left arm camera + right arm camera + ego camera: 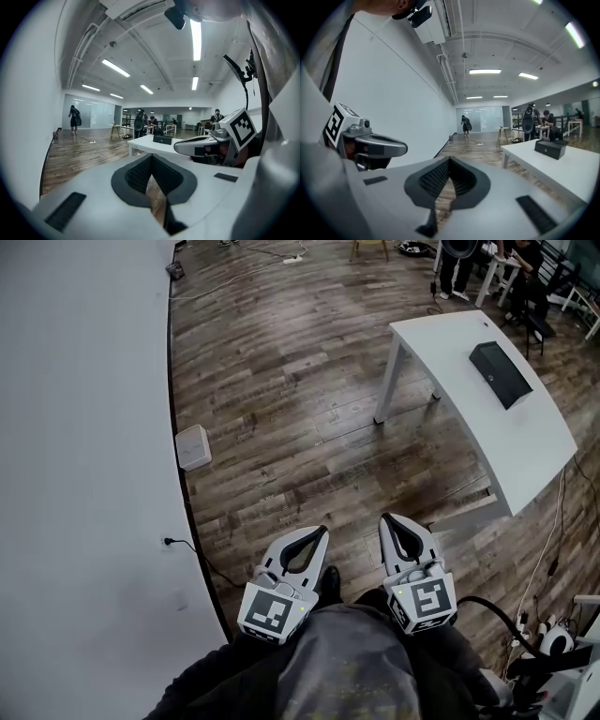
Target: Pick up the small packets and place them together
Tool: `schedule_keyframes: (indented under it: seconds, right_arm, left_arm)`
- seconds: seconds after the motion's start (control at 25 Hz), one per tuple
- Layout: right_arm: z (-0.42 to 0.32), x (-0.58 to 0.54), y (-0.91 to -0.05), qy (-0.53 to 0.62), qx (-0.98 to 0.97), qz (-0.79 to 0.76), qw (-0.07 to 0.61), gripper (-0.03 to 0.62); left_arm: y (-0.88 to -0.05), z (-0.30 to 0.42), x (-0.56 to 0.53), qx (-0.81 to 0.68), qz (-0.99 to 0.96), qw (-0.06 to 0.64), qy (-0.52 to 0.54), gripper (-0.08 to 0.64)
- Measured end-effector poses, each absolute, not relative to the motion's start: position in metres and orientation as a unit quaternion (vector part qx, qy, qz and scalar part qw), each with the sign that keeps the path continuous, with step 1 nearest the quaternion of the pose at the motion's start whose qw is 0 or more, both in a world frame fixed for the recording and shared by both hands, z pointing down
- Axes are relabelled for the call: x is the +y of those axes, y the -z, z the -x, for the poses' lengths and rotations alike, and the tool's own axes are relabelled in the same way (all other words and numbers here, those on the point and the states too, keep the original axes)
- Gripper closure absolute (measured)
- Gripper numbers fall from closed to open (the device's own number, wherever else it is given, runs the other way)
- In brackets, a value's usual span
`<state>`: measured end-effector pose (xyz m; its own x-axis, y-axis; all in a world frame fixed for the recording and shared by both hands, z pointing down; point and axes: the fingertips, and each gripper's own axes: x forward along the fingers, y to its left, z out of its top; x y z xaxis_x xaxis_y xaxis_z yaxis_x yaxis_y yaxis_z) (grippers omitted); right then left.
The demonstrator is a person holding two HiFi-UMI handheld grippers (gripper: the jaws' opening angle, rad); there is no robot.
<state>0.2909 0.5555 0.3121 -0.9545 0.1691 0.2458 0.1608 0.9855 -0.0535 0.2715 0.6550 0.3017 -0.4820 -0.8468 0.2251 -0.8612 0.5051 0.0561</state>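
The grey-and-white left tool (317,534) and right tool (388,521) are both pressed shut on nothing, held above the dark wood-plank floor (281,381). No small packets show in any view. Ahead to the right, a white rectangular worktop (450,362) carries only a flat black box (501,373). A black cable (199,557) trailing from the white wall (84,474) could snag a foot, and the worktop's leg could clip a tool.

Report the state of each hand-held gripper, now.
Left hand-held gripper: closed, holding nothing.
Right hand-held gripper: closed, holding nothing.
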Motion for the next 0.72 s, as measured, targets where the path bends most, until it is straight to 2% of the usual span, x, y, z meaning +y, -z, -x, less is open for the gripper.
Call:
schedule_keyframes:
  seconds: [0.72]
  right_arm:
    - [-0.224, 0.495, -0.328, -0.015, -0.990, 0.030, 0.137, 0.589]
  left_arm:
    - [-0.322, -0.197, 0.597, -0.835, -0.533, 0.137, -0.027, 0.557]
